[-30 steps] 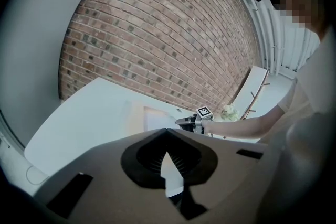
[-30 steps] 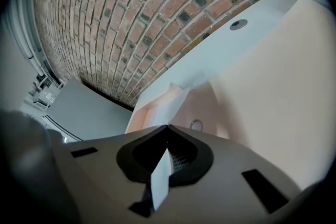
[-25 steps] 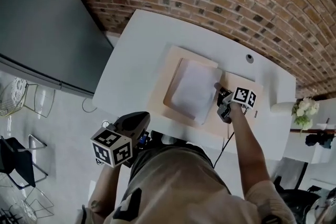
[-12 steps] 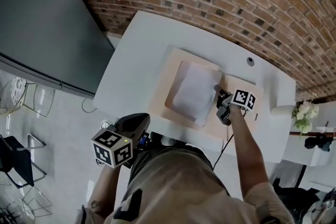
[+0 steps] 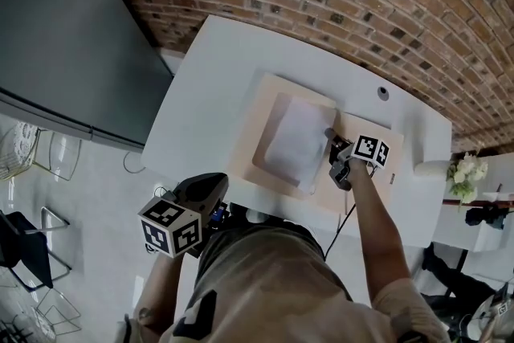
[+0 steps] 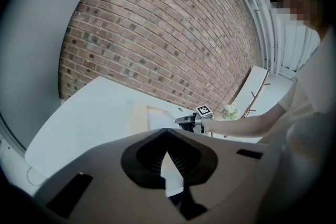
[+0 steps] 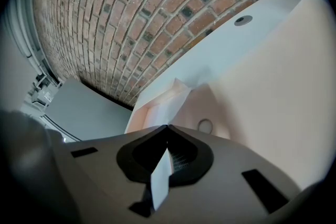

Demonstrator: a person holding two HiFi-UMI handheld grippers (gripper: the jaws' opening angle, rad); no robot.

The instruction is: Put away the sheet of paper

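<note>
Looking down on a white desk [image 5: 209, 84], the head view shows a shallow beige tray [image 5: 269, 84] at desk centre w/ the sheet [image 5: 295, 142] lying inside it. Right tongs [image 5: 329, 136] sit at the sheet's 3 o'clock edge, clamped on that edge. Left tongs [image 5: 213, 197] hang off the desk at 7 o'clock, close to the person's waist and well apart from the tray.

Progress, as a judgement: nearly done. The sheet is prob. already seated in the tray. What's left is letting go, maybe flattening the raised edge, then pulling the right tongs clear.

View differences: the right gripper view shows the pinch itself. Its tips are closed on the white sheet, which runs from them toward 12 o'clock into the tray w/ its near edge lifted. The head view can't show that lift. It also shows a small ring [image 7: 205, 124] on the beige surface at approx. 1 o'clock of the tips. The left gripper view shows its own tips meeting w/ nothing held beyond them. A pale sliver sits between the pads; can't tell what it is. Only the head view gives the whole tray layout.
</note>
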